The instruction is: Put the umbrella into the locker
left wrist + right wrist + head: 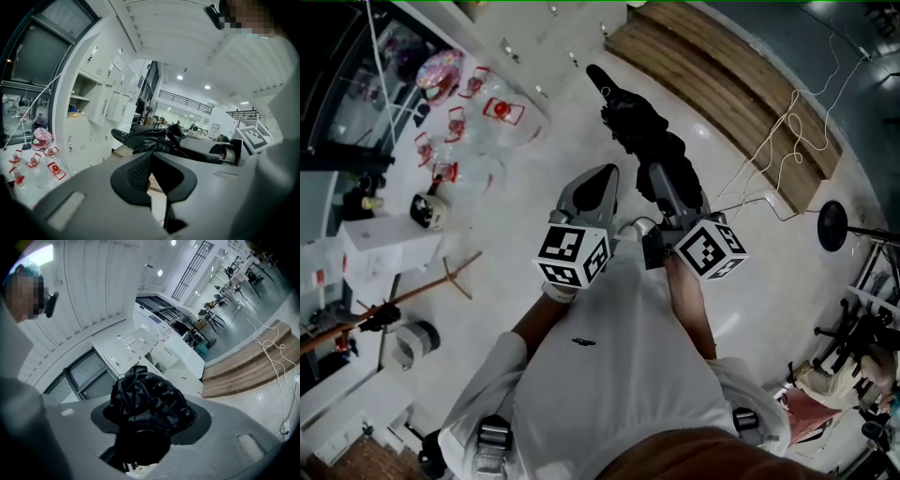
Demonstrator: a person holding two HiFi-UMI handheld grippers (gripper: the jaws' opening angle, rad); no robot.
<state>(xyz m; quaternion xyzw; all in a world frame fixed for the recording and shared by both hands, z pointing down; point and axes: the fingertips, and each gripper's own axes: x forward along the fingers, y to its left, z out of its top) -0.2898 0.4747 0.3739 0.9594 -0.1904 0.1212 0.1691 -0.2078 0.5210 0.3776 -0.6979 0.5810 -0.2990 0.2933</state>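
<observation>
A black folded umbrella sticks out ahead of my right gripper, which is shut on its rear part. In the right gripper view the bunched umbrella fills the space between the jaws. My left gripper is held just left of it, its jaws together and holding nothing. In the left gripper view the umbrella lies level beyond my shut left gripper. The white lockers stand ahead on the left, one compartment open with small items inside. The lockers also show in the right gripper view.
A low wooden platform with white cables lies ahead on the right. Several clear bottles with red caps sit on the floor at the left. A wooden stand lies on the floor at the lower left, and a round black base at the right.
</observation>
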